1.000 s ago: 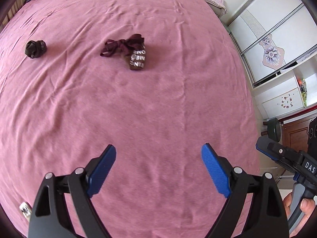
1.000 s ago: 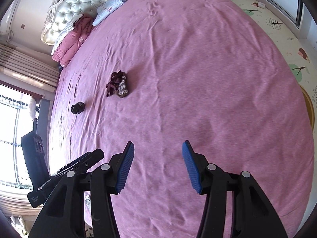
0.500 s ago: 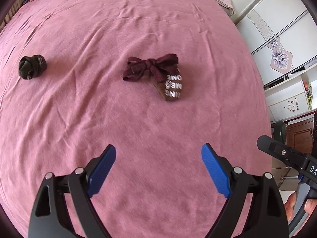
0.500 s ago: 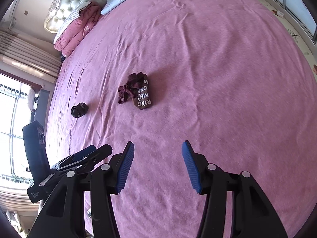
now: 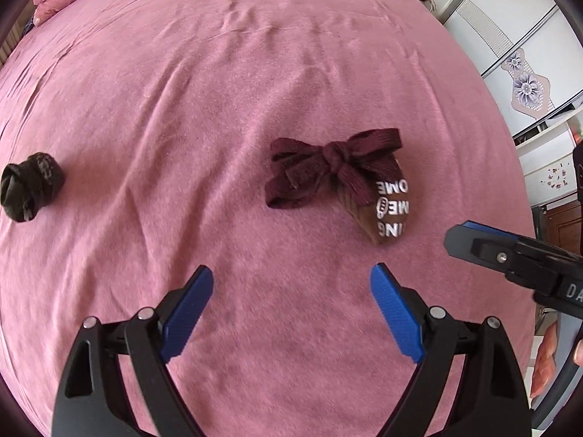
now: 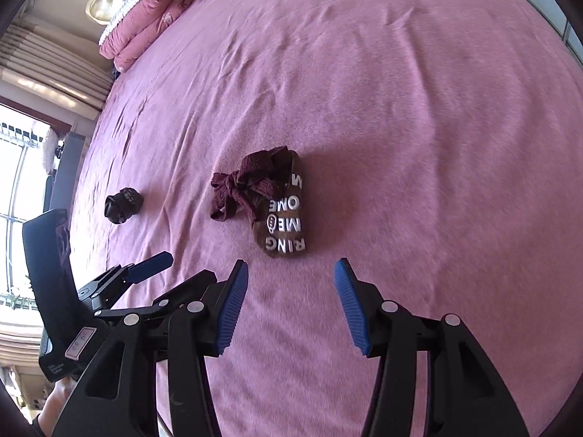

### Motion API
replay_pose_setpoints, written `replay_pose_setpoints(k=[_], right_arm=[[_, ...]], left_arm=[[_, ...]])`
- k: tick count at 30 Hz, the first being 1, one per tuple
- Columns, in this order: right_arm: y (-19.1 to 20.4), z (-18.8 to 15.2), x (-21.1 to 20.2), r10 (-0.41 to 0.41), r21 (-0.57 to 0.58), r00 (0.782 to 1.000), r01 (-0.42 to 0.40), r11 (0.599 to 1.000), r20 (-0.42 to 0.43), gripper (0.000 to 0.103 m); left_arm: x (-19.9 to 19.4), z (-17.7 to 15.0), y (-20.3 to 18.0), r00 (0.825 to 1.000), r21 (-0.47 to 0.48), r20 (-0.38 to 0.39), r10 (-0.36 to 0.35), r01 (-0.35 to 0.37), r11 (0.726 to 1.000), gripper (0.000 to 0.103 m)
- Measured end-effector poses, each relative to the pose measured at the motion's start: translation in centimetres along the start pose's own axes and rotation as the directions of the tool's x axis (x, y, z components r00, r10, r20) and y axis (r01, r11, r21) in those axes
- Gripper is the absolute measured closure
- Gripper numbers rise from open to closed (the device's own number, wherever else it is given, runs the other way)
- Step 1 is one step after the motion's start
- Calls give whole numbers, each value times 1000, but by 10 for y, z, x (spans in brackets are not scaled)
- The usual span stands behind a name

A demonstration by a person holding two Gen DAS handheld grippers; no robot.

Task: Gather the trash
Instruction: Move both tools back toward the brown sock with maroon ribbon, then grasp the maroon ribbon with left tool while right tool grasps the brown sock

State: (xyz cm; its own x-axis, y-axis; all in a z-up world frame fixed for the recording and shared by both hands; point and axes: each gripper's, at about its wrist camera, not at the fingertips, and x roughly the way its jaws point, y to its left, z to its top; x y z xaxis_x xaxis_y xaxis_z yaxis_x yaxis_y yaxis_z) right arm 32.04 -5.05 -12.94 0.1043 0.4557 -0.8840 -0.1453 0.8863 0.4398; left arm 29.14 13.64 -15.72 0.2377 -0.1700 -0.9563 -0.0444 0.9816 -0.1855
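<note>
2 cloth items lie on the wrinkled pink bedspread (image 5: 182,91), well apart from each other.

Left wrist view, left to right: a small black balled-up sock (image 5: 31,191) sits at the far left edge of the frame, at mid-height. Right of centre lies a brown sock with white lettering, knotted with a dark maroon sock into a bow-like bundle (image 5: 346,185); the maroon bow is to the left, the lettered brown toe to the lower right. The left gripper (image 5: 291,300), black with blue pads, occupies the lower centre; its jaws are spread wide and released, nothing between them, the bundle lying just beyond the fingertips. At the right edge, the right gripper (image 5: 473,236) enters side-on, near the bundle. A white wardrobe with floral panels (image 5: 524,73) fills the upper right.

Right wrist view, left to right: the left gripper (image 6: 153,266) enters at lower left. The black sock (image 6: 123,205) lies at left of centre, the knotted bundle (image 6: 269,204) at centre. The right gripper (image 6: 291,284) at lower centre has its jaws parted and grasps nothing; the bundle lies just beyond the fingertips, not touching them. A folded pink quilt (image 6: 145,29) rests at the upper left.
</note>
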Motion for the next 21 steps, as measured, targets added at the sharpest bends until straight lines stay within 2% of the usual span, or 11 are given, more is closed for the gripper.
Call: replay_pose_setpoints(k=[5, 13, 15, 17, 18, 21], right_arm=[[-1, 11, 27, -43, 3, 999, 43, 999, -23, 53], [-7, 24, 51, -38, 25, 998, 40, 999, -59, 54], [-10, 25, 49, -26, 38, 999, 27, 999, -42, 60], [-10, 24, 46, 7, 23, 999, -7, 1000, -35, 89], [-10, 23, 45, 10, 12, 999, -9, 1000, -32, 94], [-9, 21, 42, 5, -19, 1000, -5, 1000, -22, 96]], left_arm=[[10, 5, 4, 1000, 14, -3, -9, 9, 1000, 15], [21, 8, 3, 1000, 36, -12, -20, 21, 999, 15], [22, 10, 2, 1000, 41, -13, -14, 14, 999, 15], [25, 13, -4, 1000, 55, -15, -9, 10, 998, 15], [26, 16, -5, 1000, 65, -15, -1, 2, 998, 15], [27, 27, -9, 1000, 71, -15, -1, 2, 998, 15]])
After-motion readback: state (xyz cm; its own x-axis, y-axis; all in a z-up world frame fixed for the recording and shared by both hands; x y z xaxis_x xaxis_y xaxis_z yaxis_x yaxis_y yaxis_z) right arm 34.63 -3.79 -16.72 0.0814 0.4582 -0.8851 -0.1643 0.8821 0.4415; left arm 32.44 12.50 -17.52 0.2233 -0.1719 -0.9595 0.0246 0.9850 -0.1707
